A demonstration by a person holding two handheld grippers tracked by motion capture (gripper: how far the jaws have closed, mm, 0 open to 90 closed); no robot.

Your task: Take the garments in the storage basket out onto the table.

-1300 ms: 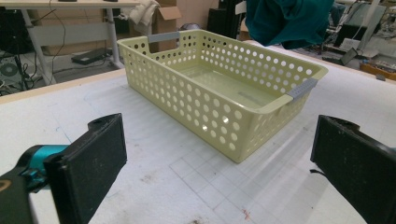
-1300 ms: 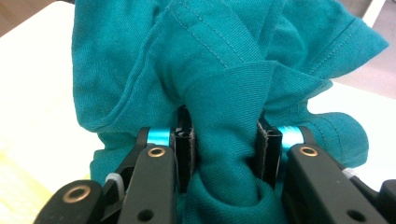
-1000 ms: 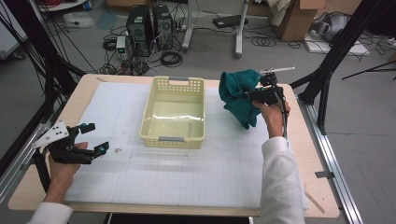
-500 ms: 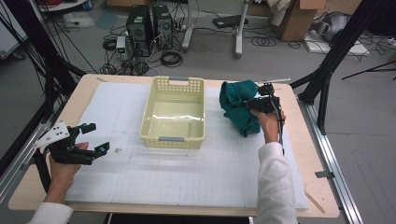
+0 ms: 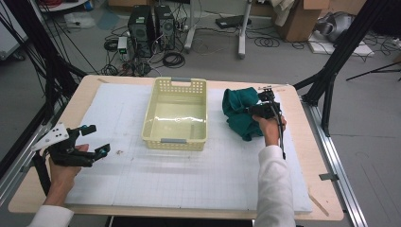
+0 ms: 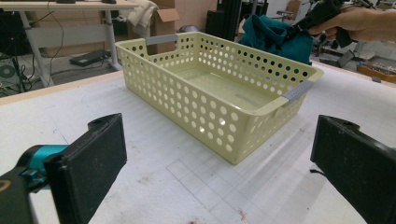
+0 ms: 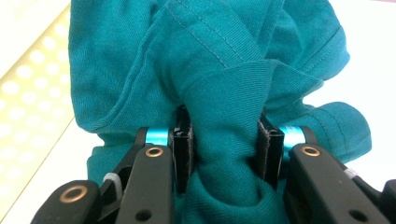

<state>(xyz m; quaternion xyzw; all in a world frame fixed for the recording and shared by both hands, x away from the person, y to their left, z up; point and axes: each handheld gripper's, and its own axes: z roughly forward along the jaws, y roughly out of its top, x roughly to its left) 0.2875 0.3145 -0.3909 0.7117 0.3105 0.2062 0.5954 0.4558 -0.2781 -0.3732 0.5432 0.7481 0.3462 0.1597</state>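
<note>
Your right gripper (image 5: 257, 109) has dropped over the last second: a second ago it held the green cloth (image 5: 240, 113) lifted off the white mat (image 5: 198, 179), half a second ago it was lower, and now the cloth sits bunched on the mat near the table's right edge, just beside the right long wall of the yellow basket (image 5: 176, 113) but outside it. The grip hasn't let go. In the right gripper view the jaws are pinched in on a thick fold of the cloth (image 7: 219, 121), not fully closed because the fabric fills the gap between the pads (image 7: 183, 144). So the cloth has come down next to the basket, not into it; my read is you're regrasping or settling it on the mat, and if the basket is the target, that step is not done, since the basket's inside is bare. Your left gripper (image 5: 92, 140) hasn't moved across the three high-view pictures: it rests near the table's front-left corner, jaws wide apart, holding nothing; in the left gripper view the two black pads (image 6: 95, 161) stand far apart with the basket (image 6: 210, 100) between them farther off, and your right hand (image 6: 359, 23) with the cloth (image 6: 275, 37) beyond the basket's far corner. Writing: none readable. The basket has grey handle strips, no legible label; the cloth shows stitched hems, no tag or print; the mat carries a faint grid, no text.
</note>
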